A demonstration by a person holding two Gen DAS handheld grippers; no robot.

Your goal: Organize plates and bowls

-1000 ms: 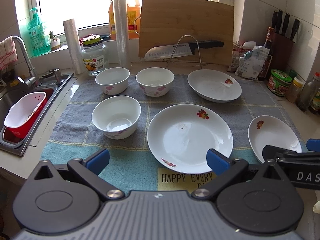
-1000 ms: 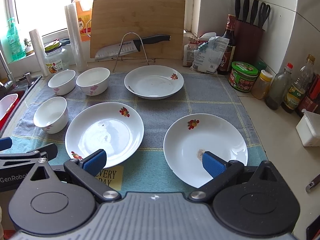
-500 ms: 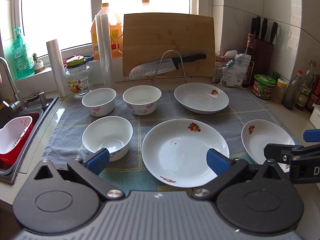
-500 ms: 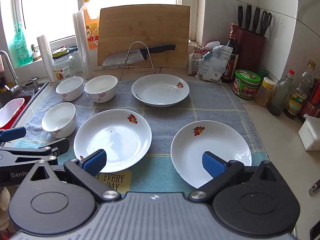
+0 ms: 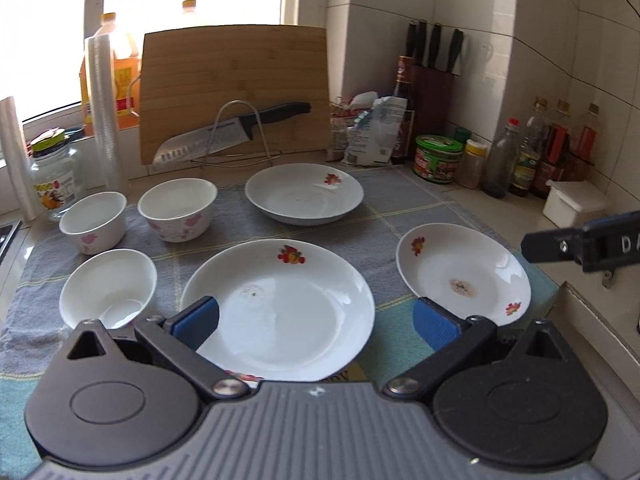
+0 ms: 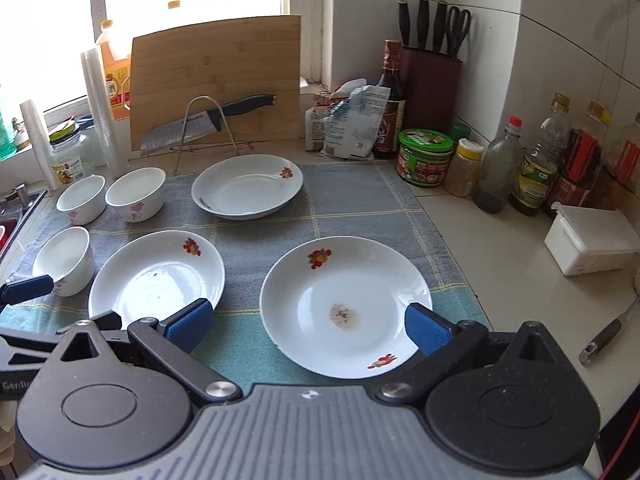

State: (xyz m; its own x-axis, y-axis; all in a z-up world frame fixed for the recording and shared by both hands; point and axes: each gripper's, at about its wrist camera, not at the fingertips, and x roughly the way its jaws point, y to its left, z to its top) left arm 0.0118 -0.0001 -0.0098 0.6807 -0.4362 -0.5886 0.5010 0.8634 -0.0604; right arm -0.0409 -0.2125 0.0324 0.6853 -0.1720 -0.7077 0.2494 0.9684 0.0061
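Three white flowered plates and three white bowls lie on a grey-green towel (image 5: 400,200). My left gripper (image 5: 316,322) is open and empty, hovering over the near edge of the middle plate (image 5: 280,304). My right gripper (image 6: 306,326) is open and empty, over the near part of the right plate (image 6: 346,304), which has a brown stain. The far plate (image 6: 246,186) lies behind. One bowl (image 5: 108,286) sits near left; two bowls (image 5: 94,220) (image 5: 178,208) stand behind it. The right plate also shows in the left wrist view (image 5: 462,274).
A cutting board (image 5: 236,88) and a knife on a wire rack (image 5: 240,130) stand at the back. Jars and bottles (image 6: 500,168), a knife block (image 6: 432,80) and a white box (image 6: 588,238) line the right side. A glass jar (image 5: 54,180) and the sink edge are at left.
Both grippers have swung to the right and moved closer over the plates. The sink has left the left wrist view. Nothing on the towel moved.
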